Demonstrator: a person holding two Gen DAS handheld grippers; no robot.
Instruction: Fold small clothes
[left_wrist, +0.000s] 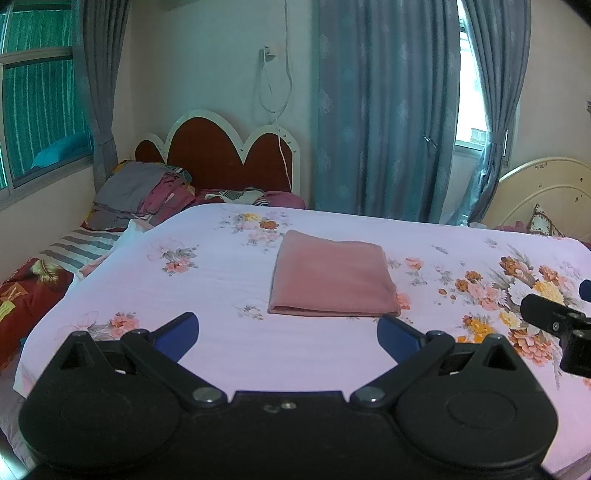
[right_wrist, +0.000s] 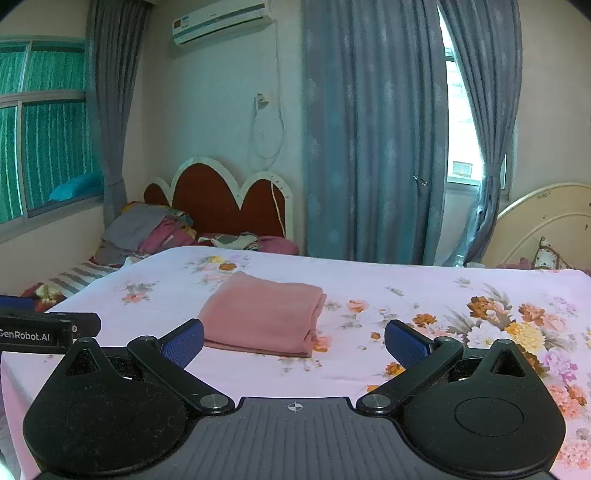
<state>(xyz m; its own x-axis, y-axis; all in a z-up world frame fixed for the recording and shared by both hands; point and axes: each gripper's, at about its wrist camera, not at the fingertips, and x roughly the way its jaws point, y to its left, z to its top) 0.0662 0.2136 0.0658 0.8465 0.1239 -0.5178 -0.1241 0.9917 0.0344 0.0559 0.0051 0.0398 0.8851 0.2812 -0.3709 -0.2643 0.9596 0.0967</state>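
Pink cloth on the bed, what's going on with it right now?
The pink cloth lies folded into a neat rectangle on the floral sheet. Nothing is holding it. A person holds two sets of tongs just short of it: the left tongs and the right tongs are both open and empty, hovering over the sheet on the near side of the cloth. The fold looks finished, or close to it. A pile of other clothes sits near the headboard.
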